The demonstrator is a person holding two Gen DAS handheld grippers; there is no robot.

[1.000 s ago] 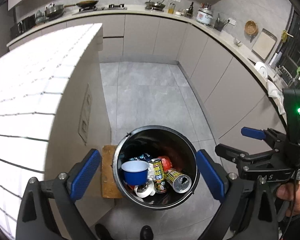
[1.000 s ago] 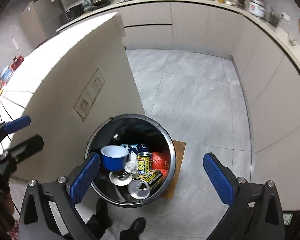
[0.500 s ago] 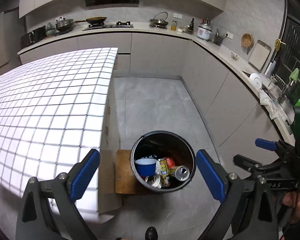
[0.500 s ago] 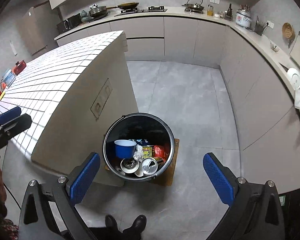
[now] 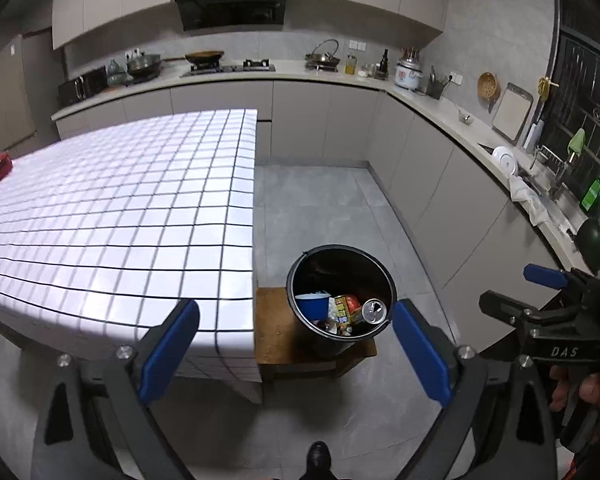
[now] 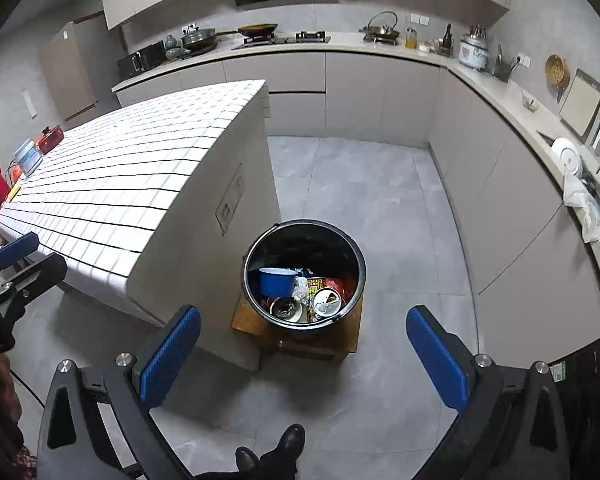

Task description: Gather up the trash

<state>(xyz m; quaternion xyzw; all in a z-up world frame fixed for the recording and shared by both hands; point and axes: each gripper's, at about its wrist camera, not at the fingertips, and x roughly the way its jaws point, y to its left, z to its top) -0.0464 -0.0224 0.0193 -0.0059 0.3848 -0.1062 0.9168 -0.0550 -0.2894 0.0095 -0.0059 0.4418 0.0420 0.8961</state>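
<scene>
Both claws, the left claw (image 5: 296, 360) and the right claw (image 6: 303, 356), are hanging wide open and empty, with the trash bucket (image 6: 304, 276) sitting below and ahead of each, slightly nearer the right.

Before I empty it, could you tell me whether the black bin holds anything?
Partly full: the black bin holds a blue cup and cans.

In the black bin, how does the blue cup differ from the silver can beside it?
The blue cup is plain blue and wide-mouthed; the silver can is metallic, with a printed label on its side. The blue cup lies toward the left of the black bin, while the silver can sits right of it. The cup's mouth is fully open; the can's top is a lid with only a small opening. Both rest on top of other trash.
</scene>
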